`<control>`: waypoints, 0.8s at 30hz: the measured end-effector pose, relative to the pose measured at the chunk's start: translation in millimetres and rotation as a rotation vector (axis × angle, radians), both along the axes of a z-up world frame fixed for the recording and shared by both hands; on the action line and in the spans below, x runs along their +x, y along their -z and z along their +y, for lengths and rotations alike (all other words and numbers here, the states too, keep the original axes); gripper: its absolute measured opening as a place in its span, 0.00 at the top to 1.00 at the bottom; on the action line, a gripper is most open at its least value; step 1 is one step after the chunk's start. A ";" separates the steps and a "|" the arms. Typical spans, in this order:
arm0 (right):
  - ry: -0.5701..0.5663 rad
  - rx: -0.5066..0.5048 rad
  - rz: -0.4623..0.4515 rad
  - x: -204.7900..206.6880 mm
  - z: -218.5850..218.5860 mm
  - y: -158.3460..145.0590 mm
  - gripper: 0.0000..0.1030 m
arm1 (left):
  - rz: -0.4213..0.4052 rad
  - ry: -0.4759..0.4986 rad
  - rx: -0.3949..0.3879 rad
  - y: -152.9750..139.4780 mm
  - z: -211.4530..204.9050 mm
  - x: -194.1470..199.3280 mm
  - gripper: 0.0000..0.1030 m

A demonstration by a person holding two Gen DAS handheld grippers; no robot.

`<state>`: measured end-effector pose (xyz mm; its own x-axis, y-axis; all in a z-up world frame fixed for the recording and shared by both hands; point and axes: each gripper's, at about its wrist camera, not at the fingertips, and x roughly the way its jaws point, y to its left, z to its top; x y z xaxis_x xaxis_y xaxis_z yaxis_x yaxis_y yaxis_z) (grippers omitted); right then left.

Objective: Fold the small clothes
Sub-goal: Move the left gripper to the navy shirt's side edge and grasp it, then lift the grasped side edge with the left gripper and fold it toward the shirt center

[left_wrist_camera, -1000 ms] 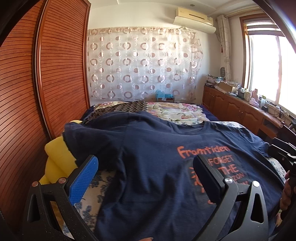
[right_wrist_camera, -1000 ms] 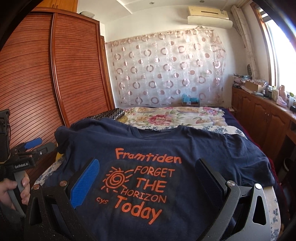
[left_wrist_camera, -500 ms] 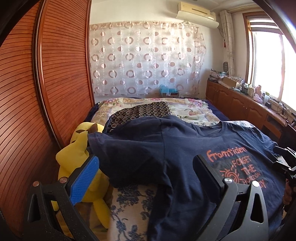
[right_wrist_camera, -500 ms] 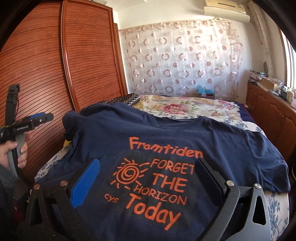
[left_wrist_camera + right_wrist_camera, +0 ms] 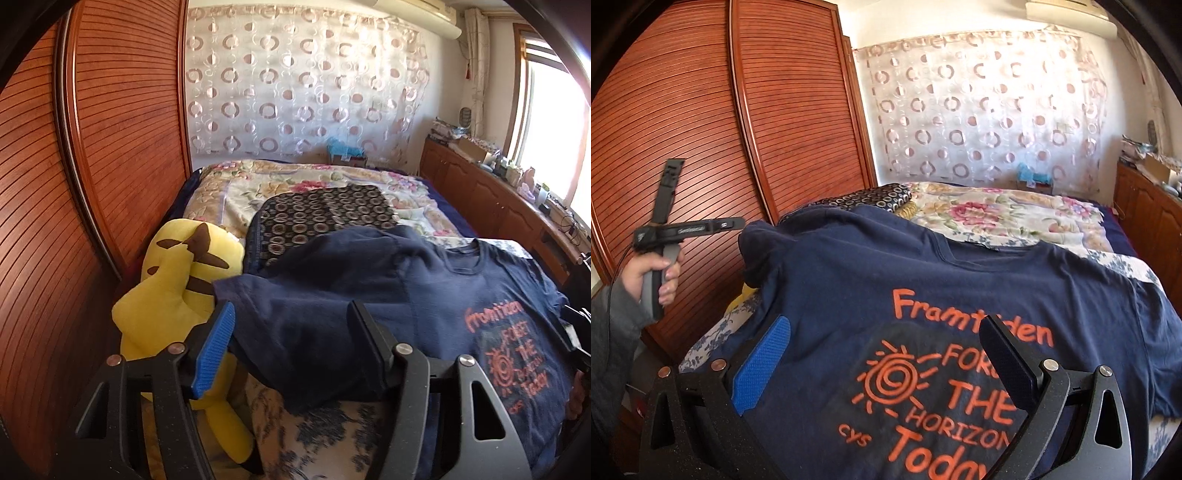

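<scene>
Here, the navy T-shirt [image 5: 960, 280] is spread print-up on the bed [image 5: 317, 184]. Both the left gripper [image 5: 291, 343] and right gripper [image 5: 886, 362] are held released, grasping nothing. The shirt is judged light and limp, best pinched at the bunched left sleeve [image 5: 266, 295].

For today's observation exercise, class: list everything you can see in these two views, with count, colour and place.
T-shirt: one, navy with orange print, spread on the bed.
Plush toy: one, yellow, beside the wardrobe.
Patterned cloth: one, black, behind the T-shirt.
Bedspread: one, floral, far half of the bed.
Wardrobe: one, brown, left.
Curtain: one, white with circles, back wall.
Cabinet: one, brown, under the window.
Left gripper: black, open above the sleeve.
Right gripper: black, open above the print.
</scene>
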<state>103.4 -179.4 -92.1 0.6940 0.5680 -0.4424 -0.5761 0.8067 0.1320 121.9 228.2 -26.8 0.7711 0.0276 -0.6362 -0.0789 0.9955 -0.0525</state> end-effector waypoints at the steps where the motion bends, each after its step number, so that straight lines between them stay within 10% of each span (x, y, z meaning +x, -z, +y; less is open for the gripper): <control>1: -0.004 0.003 0.001 -0.6 4.6 3.2 0.01 | 0.010 -0.004 0.003 2.3 3.9 5.5 0.40; 11: -0.004 0.005 0.020 -2.9 8.3 9.7 0.01 | 0.076 -0.032 -0.024 21.6 27.5 27.5 0.62; 24: 0.016 0.032 0.036 -8.4 3.6 14.5 0.01 | -0.012 0.032 0.126 -12.2 -2.8 12.5 0.97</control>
<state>95.0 -175.8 -106.7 0.6875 0.5711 -0.4486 -0.5572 0.8110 0.1785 134.5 225.3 -14.6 0.7802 0.0825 -0.6201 -0.0475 0.9962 0.0727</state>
